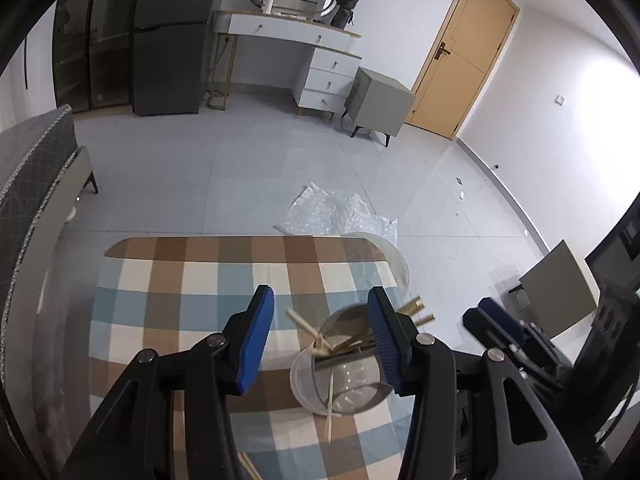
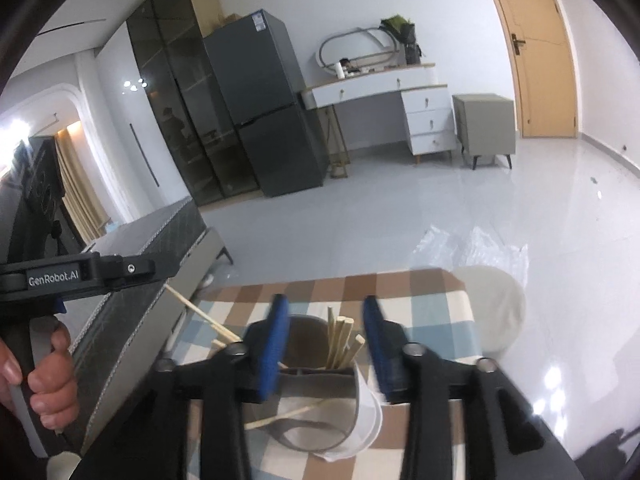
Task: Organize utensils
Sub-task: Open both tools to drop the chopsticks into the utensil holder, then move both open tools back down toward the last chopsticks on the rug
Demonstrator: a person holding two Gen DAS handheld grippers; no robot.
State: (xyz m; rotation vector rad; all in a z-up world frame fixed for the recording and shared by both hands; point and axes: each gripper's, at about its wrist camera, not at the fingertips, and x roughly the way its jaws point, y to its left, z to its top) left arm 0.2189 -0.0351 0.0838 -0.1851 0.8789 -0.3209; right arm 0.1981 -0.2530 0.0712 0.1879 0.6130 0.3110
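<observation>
Several chopsticks [image 2: 340, 342] in holder [image 2: 320, 412], upright

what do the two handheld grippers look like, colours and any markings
Both are matte black plastic with silver pivot bolts and ribbed blue pads on their fingers: the left gripper and the right gripper. The left gripper's black body carries white GenRobot.AI lettering, gripped by a bare hand. No cables visible.

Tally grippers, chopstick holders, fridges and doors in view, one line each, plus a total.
Black, blue-padded grippers: 2 (left gripper, right gripper)
Clear round plastic chopstick holder: 1
Dark grey fridge: 1
Tan wooden door: 1
Total: 5
</observation>
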